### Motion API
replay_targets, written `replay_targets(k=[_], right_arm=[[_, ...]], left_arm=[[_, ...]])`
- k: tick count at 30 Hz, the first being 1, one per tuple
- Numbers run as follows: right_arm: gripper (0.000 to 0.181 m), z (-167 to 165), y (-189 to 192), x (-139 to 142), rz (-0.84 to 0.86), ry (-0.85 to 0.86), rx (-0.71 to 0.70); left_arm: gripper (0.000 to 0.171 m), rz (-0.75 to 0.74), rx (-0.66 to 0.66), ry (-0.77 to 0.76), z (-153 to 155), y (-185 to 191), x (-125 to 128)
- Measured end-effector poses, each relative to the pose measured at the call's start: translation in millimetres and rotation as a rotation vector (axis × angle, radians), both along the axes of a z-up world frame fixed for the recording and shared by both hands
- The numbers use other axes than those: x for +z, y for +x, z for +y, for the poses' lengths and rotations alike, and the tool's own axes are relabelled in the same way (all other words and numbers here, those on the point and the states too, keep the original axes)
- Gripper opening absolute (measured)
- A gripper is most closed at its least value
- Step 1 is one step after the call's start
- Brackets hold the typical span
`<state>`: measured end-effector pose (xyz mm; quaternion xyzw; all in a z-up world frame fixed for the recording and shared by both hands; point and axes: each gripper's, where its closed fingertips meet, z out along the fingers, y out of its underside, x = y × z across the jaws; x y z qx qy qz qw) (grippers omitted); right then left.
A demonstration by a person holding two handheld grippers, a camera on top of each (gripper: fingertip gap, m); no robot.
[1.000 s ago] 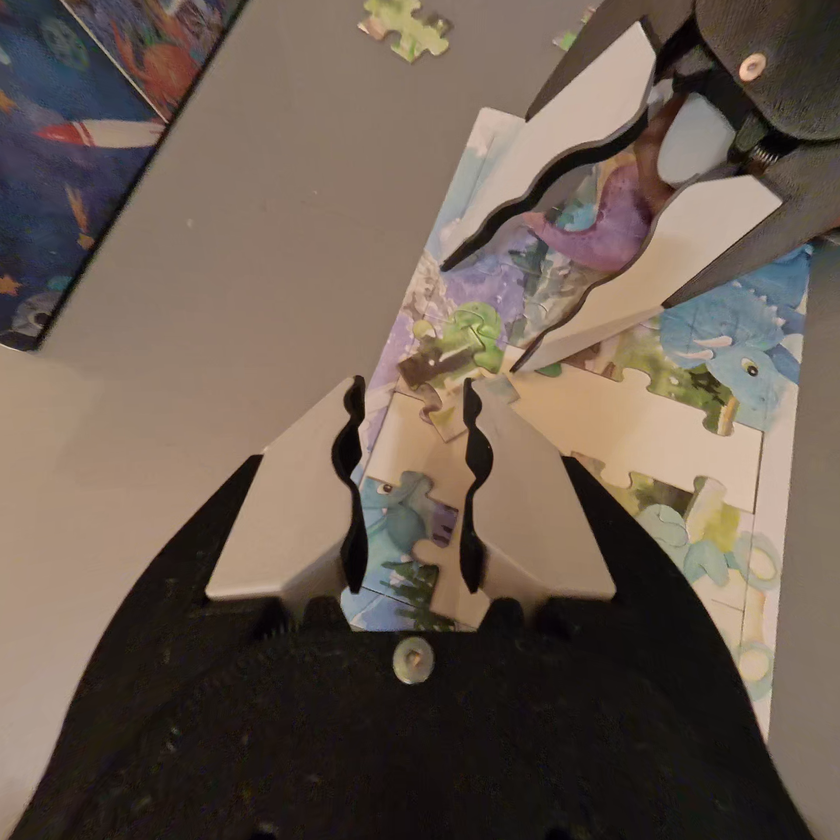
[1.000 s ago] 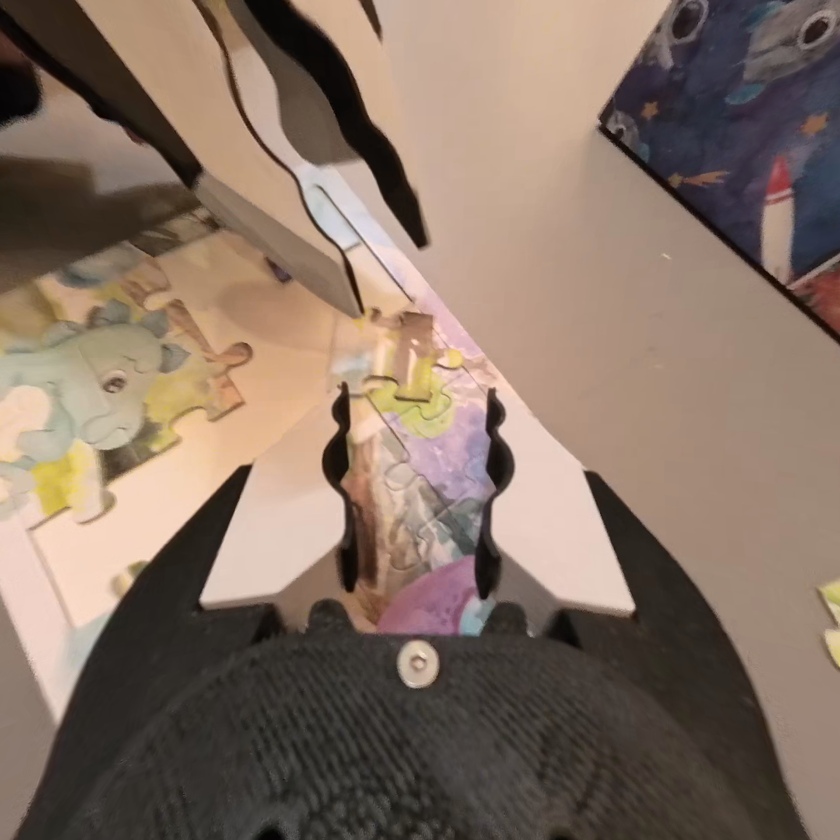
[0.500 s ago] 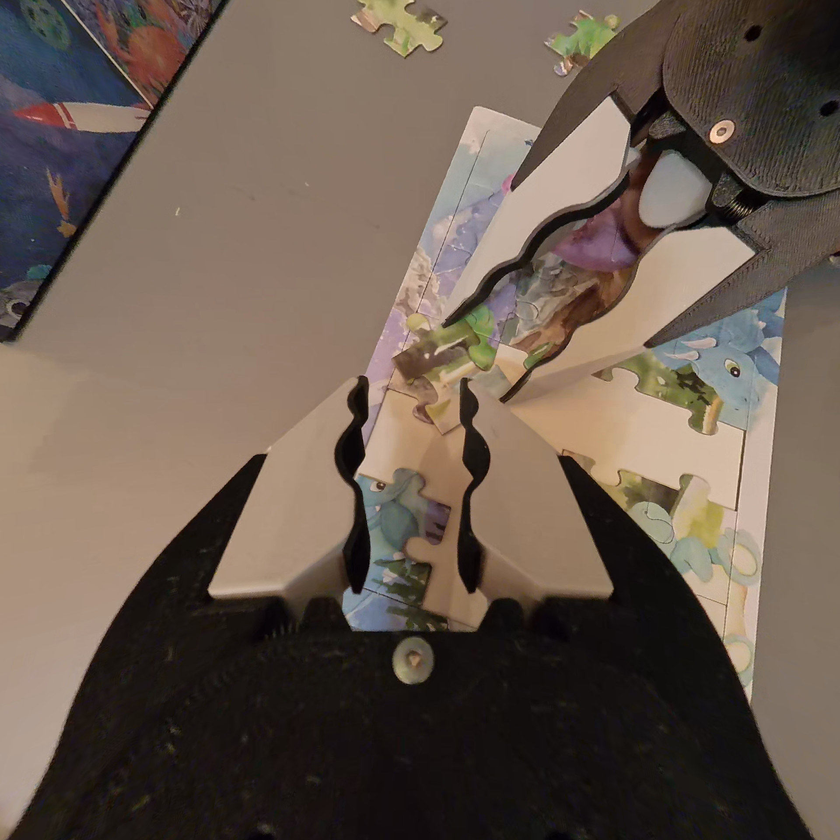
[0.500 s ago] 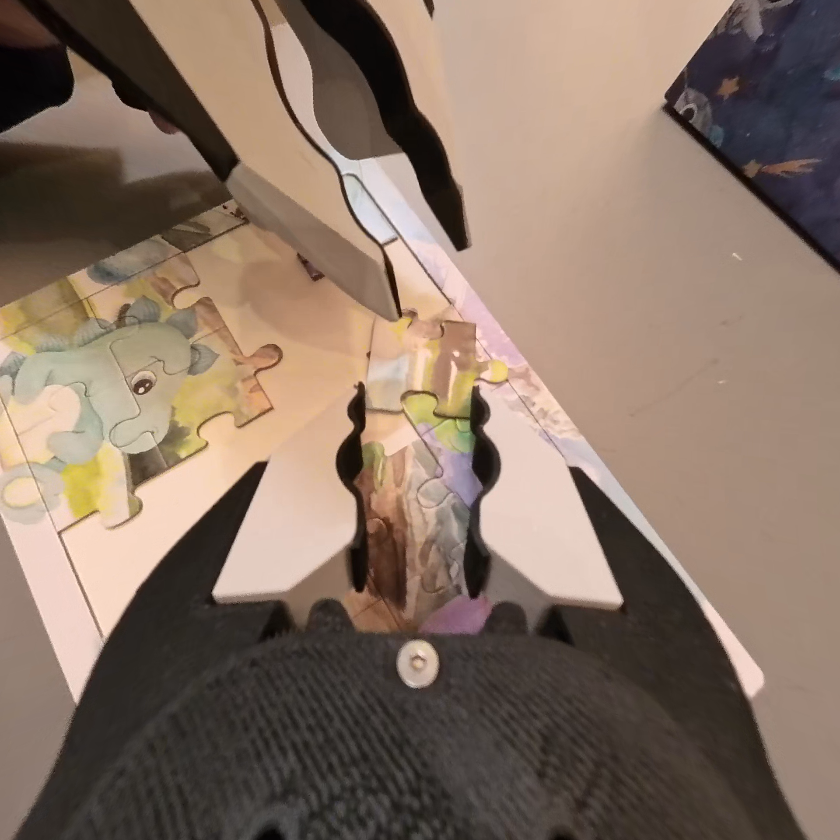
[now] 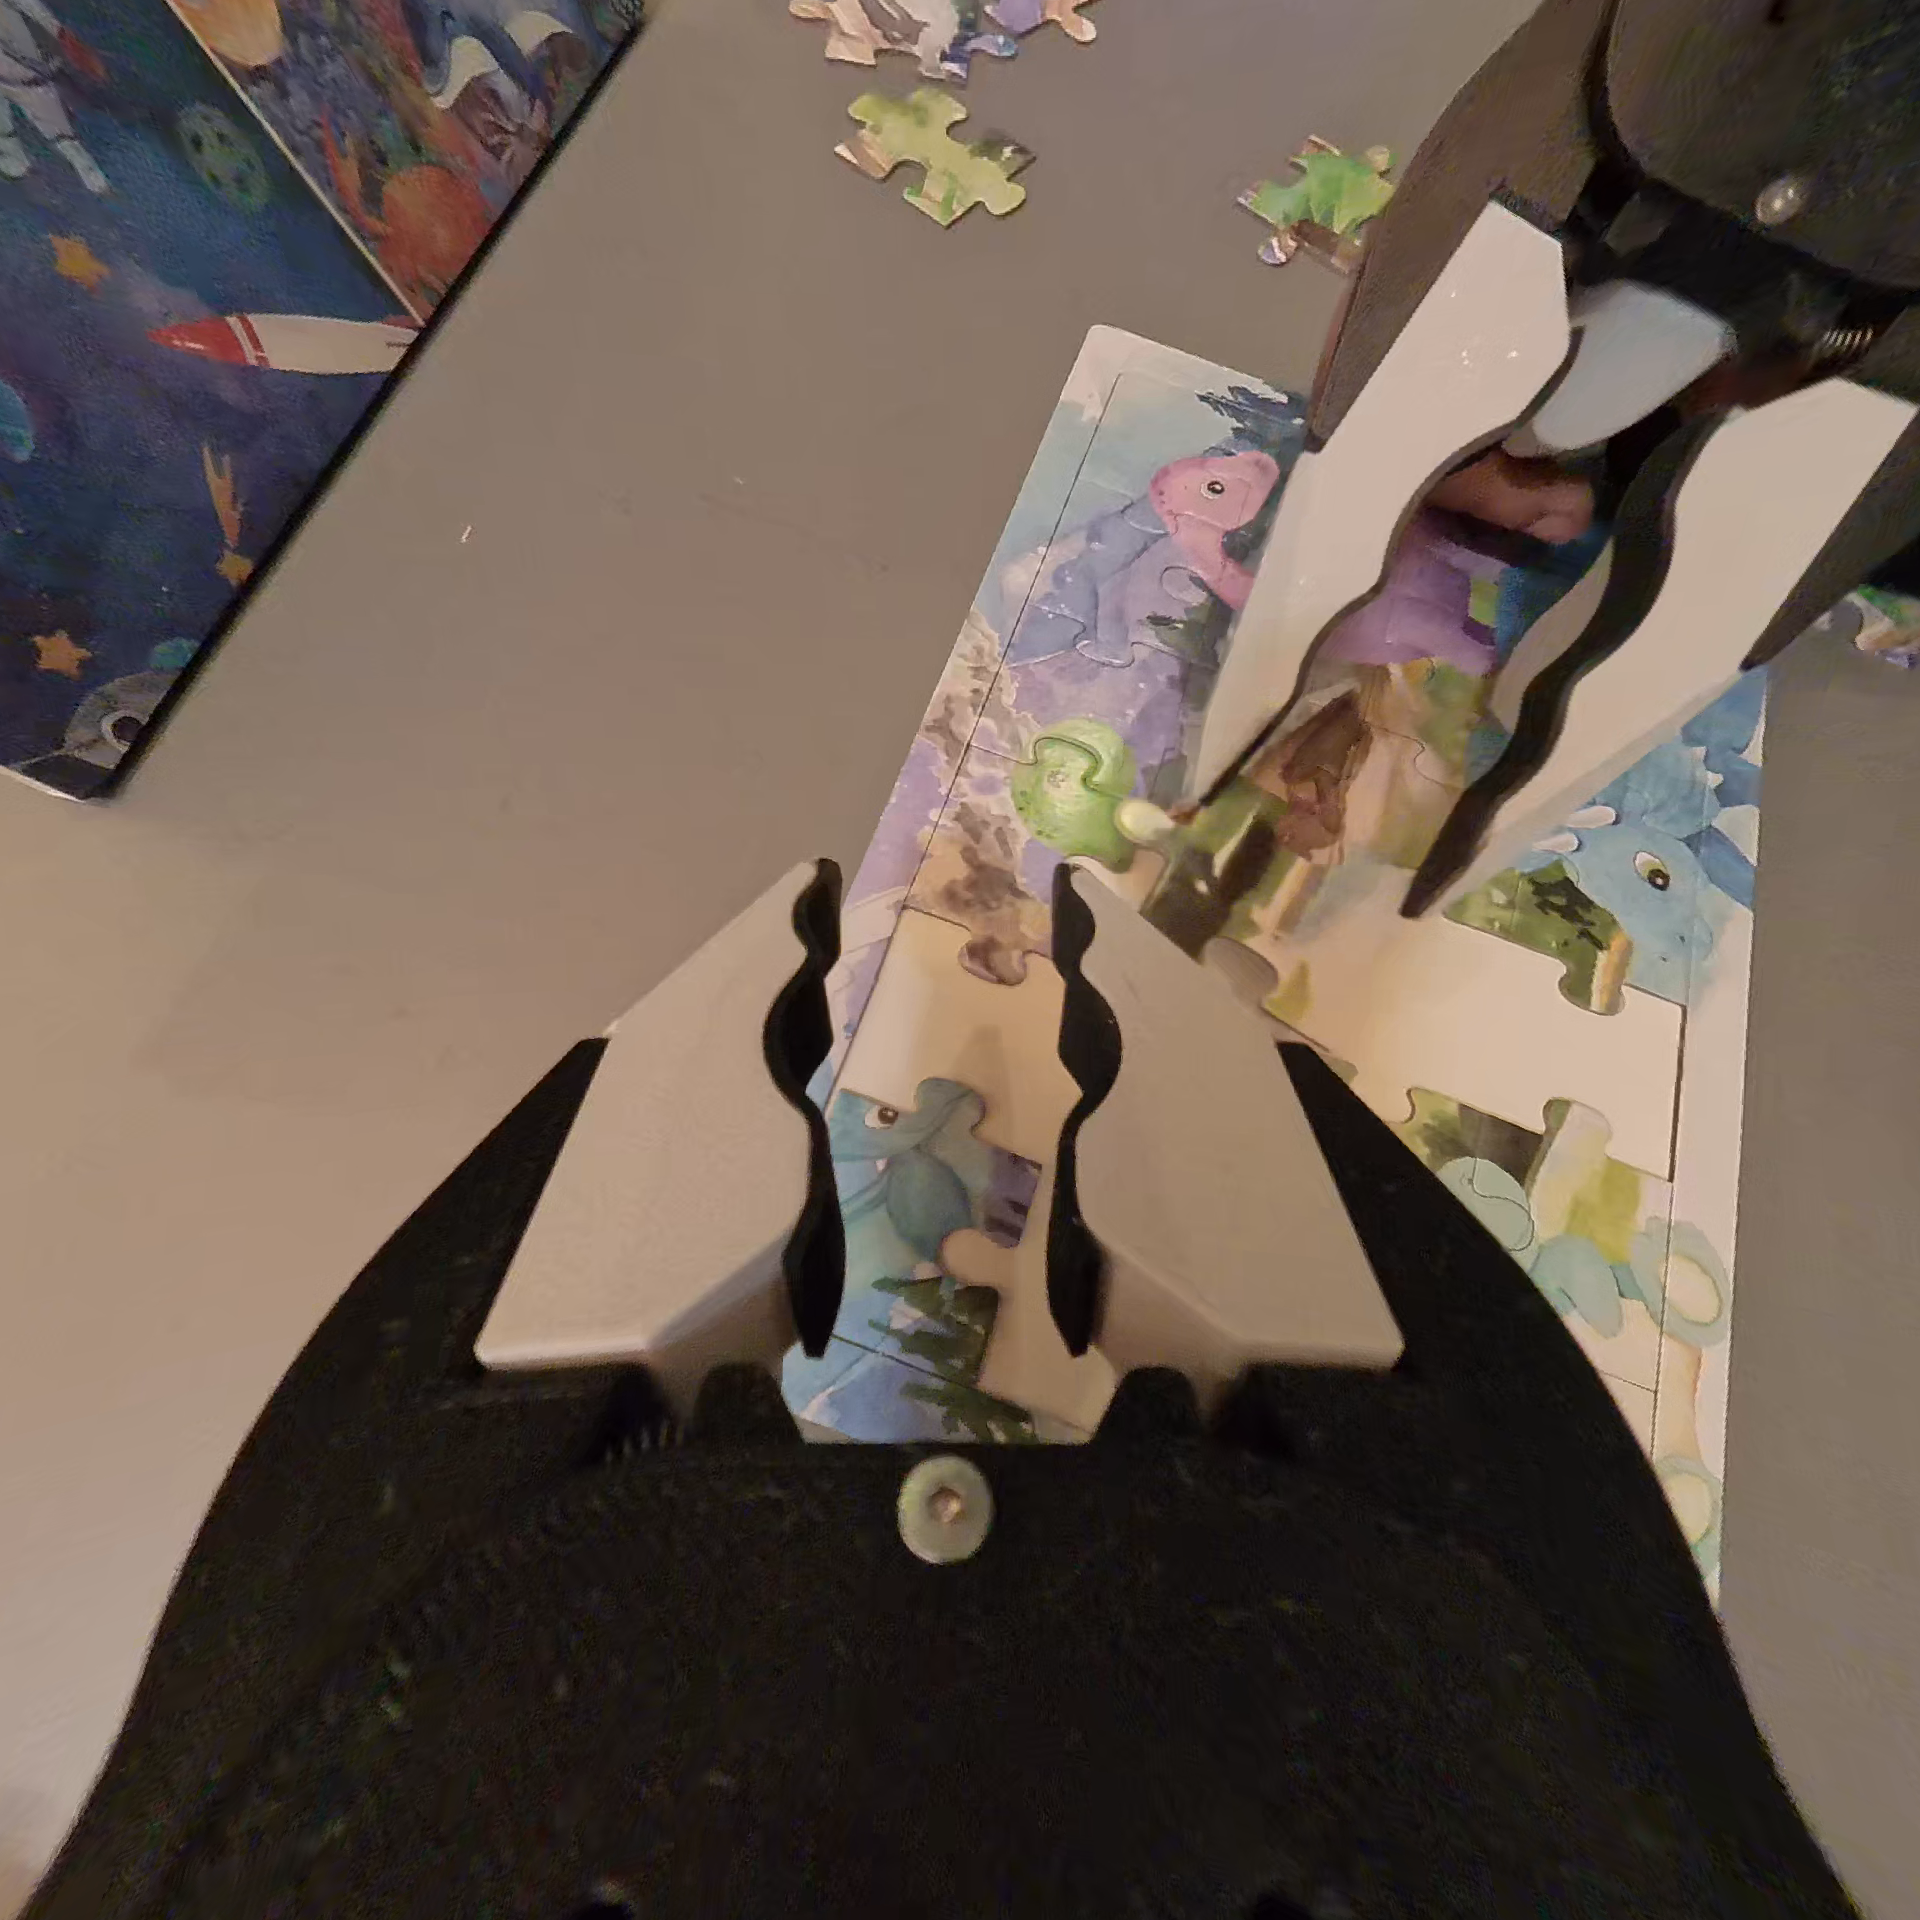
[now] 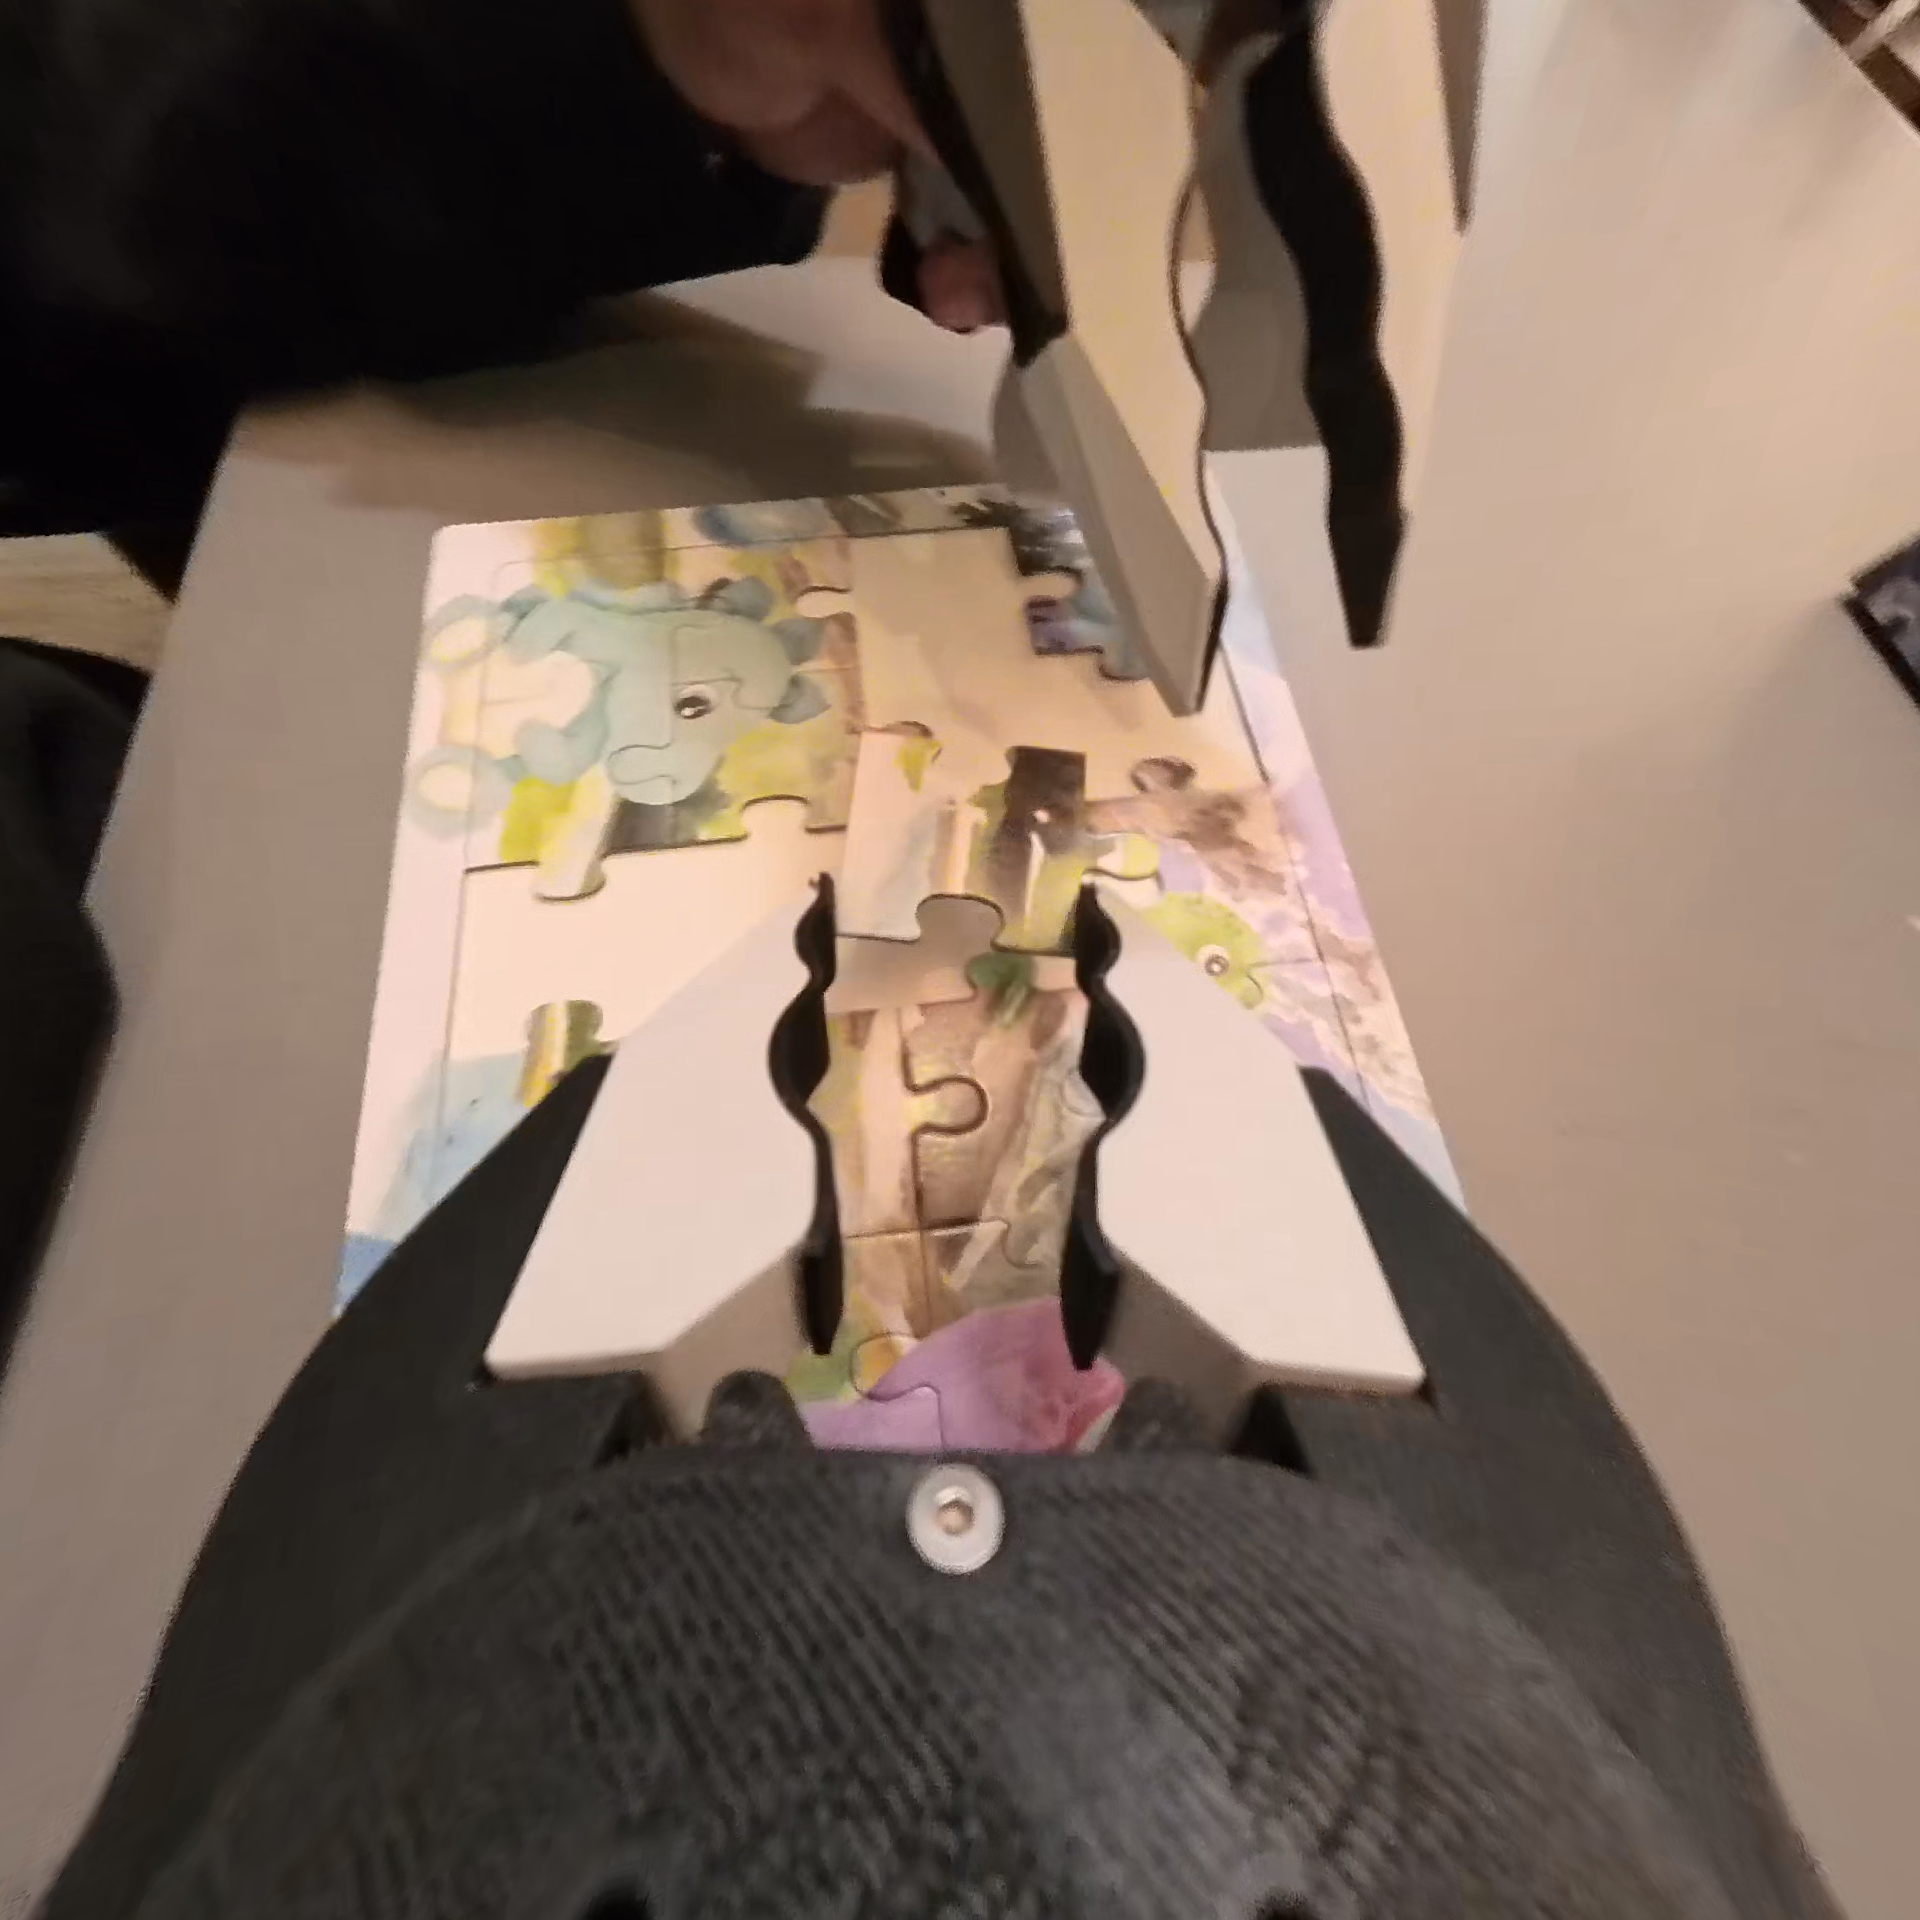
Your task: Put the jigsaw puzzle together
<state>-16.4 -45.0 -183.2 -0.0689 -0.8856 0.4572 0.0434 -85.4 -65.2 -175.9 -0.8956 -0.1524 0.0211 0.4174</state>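
A white puzzle tray point(image 5: 1704, 1299) holds a partly built dinosaur picture; it also shows in the right wrist view point(image 6: 416, 987). A green-and-brown piece point(image 5: 1236, 862) lies in the tray next to the green dinosaur head, slightly askew. In the right wrist view this piece point(image 6: 1029, 842) lies just ahead of my right gripper point(image 6: 954, 899), which is open and empty. My left gripper point(image 5: 943, 883) is open and empty above the tray's near left part. Each gripper shows in the other's view, the right one point(image 5: 1309, 857) and the left one point(image 6: 1278, 665).
Loose pieces lie on the grey table beyond the tray: a green one point(image 5: 935, 156), another green one point(image 5: 1314, 197) and a small pile point(image 5: 935, 31). A space-themed puzzle board point(image 5: 156, 364) lies at the left. A person's dark sleeve point(image 6: 312, 156) is behind the tray.
The green-and-brown piece has shifted from the tray's left edge to the right of the green dinosaur head. The right gripper has swung round behind it. Both views have pulled back.
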Motion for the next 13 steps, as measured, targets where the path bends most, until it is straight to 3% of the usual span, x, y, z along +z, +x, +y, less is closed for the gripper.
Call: replay_targets(k=[5,13], right_arm=[[0.045,0,3,-3,-0.002,0.052,0.122],[0.045,3,-3,-11,-0.017,0.088,0.150]], left_arm=[[0.040,-0.005,-0.046,-0.018,4,8,-5],[0.040,-0.012,-0.077,-0.043,5,14,-11]])
